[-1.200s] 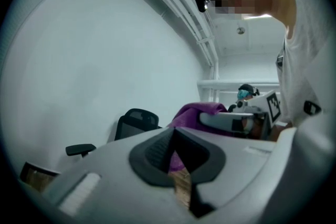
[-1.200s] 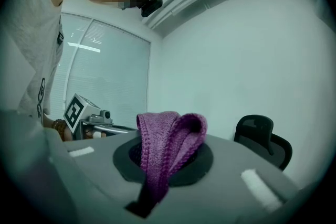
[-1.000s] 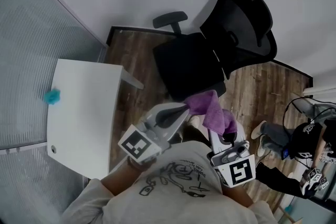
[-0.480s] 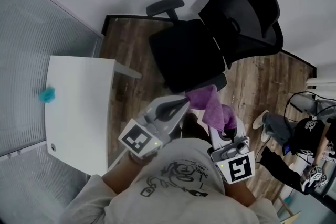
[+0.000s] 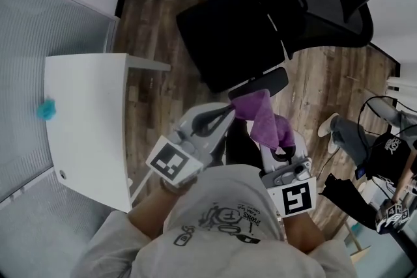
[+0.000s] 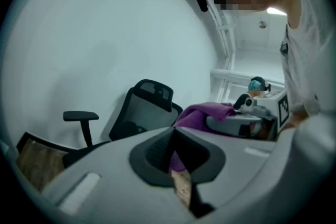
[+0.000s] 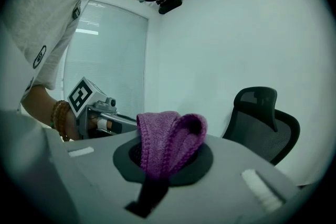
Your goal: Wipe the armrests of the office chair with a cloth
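With the right gripper (image 5: 281,148) clamped on the purple cloth (image 5: 264,119) and the left gripper (image 5: 226,116) apparently pinching its far edge, the cloth, near the near armrest (image 5: 259,83), is best drawn taut and laid flat along it.

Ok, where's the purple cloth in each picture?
Head view: the purple cloth is low in the middle, just below the office chair.
Left gripper view: purple cloth right of the middle, office chair to its left.
Right gripper view: purple cloth in the middle, pinched between the jaws; office chair at right.
Shared landmark: the office chair.
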Motion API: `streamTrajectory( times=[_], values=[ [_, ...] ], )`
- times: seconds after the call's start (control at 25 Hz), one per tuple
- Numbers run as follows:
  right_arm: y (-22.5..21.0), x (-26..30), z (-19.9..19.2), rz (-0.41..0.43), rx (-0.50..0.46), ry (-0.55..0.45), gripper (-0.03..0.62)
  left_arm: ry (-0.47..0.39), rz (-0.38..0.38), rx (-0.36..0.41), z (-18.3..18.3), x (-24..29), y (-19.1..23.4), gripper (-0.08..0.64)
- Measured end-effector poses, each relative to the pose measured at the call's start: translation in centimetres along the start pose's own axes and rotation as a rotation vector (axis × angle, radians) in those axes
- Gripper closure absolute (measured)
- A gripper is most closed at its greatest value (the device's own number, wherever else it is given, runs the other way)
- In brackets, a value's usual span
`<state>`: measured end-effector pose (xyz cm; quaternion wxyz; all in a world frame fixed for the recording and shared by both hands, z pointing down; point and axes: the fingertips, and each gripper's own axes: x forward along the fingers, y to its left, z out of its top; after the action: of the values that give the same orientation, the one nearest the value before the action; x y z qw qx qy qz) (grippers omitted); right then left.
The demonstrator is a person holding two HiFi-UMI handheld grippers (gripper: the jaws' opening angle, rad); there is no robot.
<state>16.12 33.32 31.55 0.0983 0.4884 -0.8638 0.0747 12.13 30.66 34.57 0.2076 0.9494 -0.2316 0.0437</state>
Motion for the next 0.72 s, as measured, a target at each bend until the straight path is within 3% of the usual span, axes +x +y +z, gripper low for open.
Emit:
streamTrajectory(
  times=[0.72],
  values=[
    [-1.2,6.4,-16.9,0.026,-0.052,0.141,0.568,0.117,0.017,-0.026,-16.9,3.5,7.3,0.560]
  ],
)
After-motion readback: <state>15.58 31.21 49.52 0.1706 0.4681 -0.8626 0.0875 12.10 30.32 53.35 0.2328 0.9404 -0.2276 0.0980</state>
